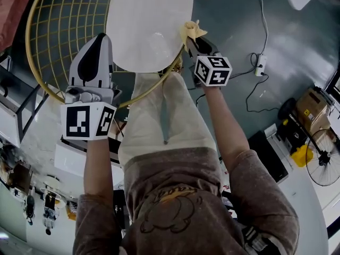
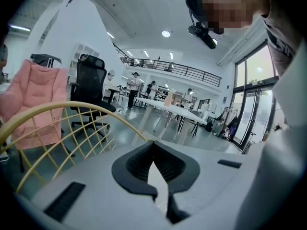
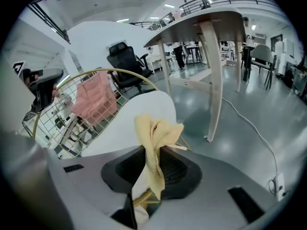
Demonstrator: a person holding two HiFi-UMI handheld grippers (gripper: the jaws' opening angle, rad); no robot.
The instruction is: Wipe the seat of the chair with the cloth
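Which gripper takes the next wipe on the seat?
Right. The right gripper is shut on the yellow cloth, and it sits beside the right edge of the white seat. The left gripper is shut with nothing between its jaws.

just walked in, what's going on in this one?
A person stands over a chair with a handheld gripper in each hand. The right gripper has its jaws shut on a yellow cloth, held at the right edge of the white chair seat; whether it touches the seat isn't clear. The left gripper is shut and empty, over the seat's left side by the yellow wire backrest.
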